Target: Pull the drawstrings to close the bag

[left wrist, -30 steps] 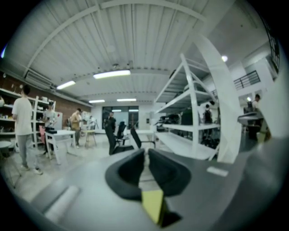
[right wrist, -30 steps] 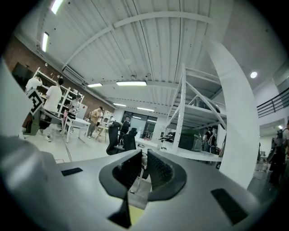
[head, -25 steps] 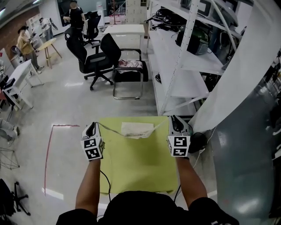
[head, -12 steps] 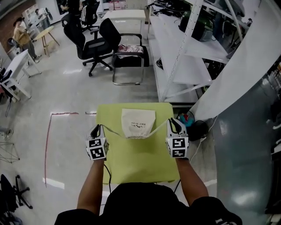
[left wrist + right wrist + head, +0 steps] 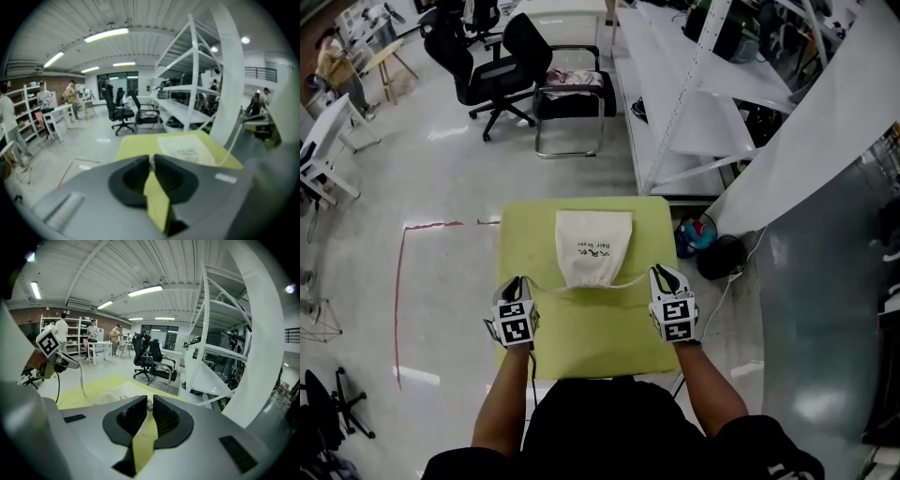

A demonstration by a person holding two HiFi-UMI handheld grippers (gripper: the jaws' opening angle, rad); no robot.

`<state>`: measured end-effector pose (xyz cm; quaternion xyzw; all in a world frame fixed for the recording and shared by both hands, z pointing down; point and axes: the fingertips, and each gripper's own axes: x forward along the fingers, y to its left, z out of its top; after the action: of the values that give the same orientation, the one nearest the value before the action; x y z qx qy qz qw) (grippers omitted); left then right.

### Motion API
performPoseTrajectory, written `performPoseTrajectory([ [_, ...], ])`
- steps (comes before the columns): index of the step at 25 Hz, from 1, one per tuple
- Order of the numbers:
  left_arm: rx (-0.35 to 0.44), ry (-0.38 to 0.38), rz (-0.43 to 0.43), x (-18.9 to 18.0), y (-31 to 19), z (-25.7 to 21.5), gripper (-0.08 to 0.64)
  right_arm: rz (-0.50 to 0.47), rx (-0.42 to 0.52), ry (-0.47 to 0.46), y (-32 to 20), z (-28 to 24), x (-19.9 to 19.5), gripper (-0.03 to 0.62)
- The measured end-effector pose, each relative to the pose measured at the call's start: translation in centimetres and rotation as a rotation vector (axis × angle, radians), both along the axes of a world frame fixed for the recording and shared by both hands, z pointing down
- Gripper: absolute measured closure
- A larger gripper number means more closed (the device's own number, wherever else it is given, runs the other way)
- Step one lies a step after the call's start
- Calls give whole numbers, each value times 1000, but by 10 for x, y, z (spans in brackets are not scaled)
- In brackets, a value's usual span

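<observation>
A cream drawstring bag [image 5: 593,246] lies flat on the yellow-green table [image 5: 581,328], with its gathered mouth toward me. A thin white drawstring [image 5: 628,281] runs out from each side of the mouth to a gripper. My left gripper [image 5: 519,283] is at the table's left edge and my right gripper [image 5: 659,273] is near the right edge, both level with the bag's mouth. In the left gripper view the gripper [image 5: 151,161] has its jaws nearly together on a bit of string, with the bag [image 5: 187,149] ahead. The right gripper [image 5: 150,401] looks the same in its own view.
A white shelving rack [image 5: 694,112] stands to the right behind the table. Black office chairs [image 5: 567,70] are beyond the far edge. A blue object [image 5: 697,232] and a black round thing [image 5: 719,258] sit on the floor at the table's right. Red tape [image 5: 398,309] marks the floor on the left.
Both grippers came down and toward me with the strings. The bag, hanging bunched between them before, now rests flat on the table.
</observation>
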<state>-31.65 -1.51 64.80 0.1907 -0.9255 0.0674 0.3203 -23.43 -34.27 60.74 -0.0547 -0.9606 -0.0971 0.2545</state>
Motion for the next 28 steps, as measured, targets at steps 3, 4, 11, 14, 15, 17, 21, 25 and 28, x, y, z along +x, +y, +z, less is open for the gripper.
performPoseTrajectory([
  [3,-2,60,7,11,-2,23,523,-3,-12,54,-1,24,10,557],
  [4,-8,77,14,15,-2,31,523,-5,-14,72,-2,32,13,557],
  [11,-105,159,96,49,-3,83,522,-47,-43,263,4,95,44,557],
  [14,-148,200,116,65,-1,99,522,-61,-55,333,7,118,61,557],
  [15,-155,216,121,71,0,104,522,-68,-59,353,8,124,66,557],
  [17,-165,245,131,83,2,113,522,-85,-66,390,13,134,76,557],
  [21,-192,291,167,111,6,126,522,-123,-68,447,23,149,99,557],
  [25,-221,311,207,138,7,134,522,-152,-65,487,36,160,124,557],
  [28,-228,318,227,153,7,138,494,-175,-64,515,46,165,136,544],
])
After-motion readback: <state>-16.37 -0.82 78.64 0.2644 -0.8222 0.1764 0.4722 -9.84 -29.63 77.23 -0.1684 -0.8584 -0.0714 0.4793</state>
